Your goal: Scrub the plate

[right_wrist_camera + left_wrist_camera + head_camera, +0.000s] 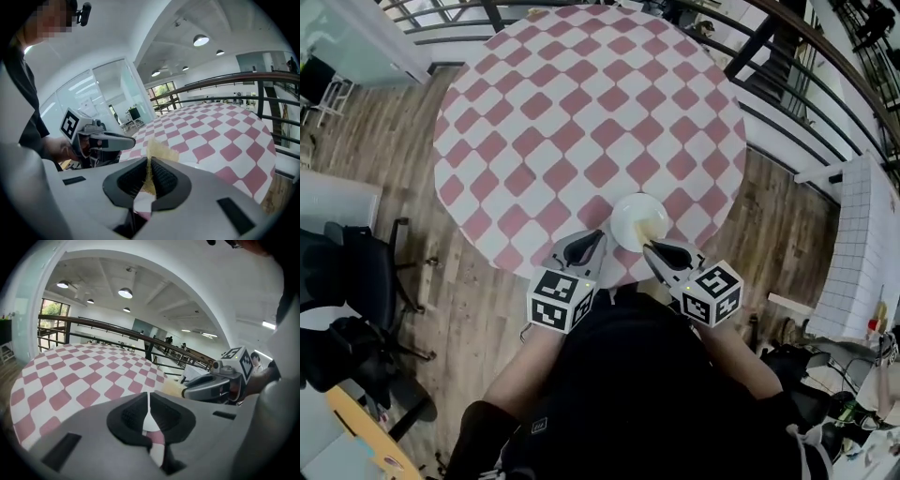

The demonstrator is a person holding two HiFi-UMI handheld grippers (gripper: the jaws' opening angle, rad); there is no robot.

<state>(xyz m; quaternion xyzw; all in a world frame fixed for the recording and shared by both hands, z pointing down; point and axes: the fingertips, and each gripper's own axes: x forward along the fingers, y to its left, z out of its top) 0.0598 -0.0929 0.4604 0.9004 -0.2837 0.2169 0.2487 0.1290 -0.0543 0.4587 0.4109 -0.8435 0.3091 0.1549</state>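
A white plate (633, 214) lies near the front edge of a round table (581, 112) covered with a pink and white checked cloth. My right gripper (649, 247) (150, 161) is shut on a yellow fibrous scrub pad (652, 228) (159, 151), which rests over the plate's near right part. My left gripper (598, 234) (149, 397) is shut with nothing held, its tip just left of the plate's rim. In the left gripper view the pad (171, 387) and the right gripper (185, 391) show at the right. The plate is hidden behind the jaws in both gripper views.
The table stands on a wooden floor beside a dark railing (787, 112). A black office chair (356, 272) is at the left. A white gridded panel (862, 244) is at the right. The person's dark clothing fills the lower middle.
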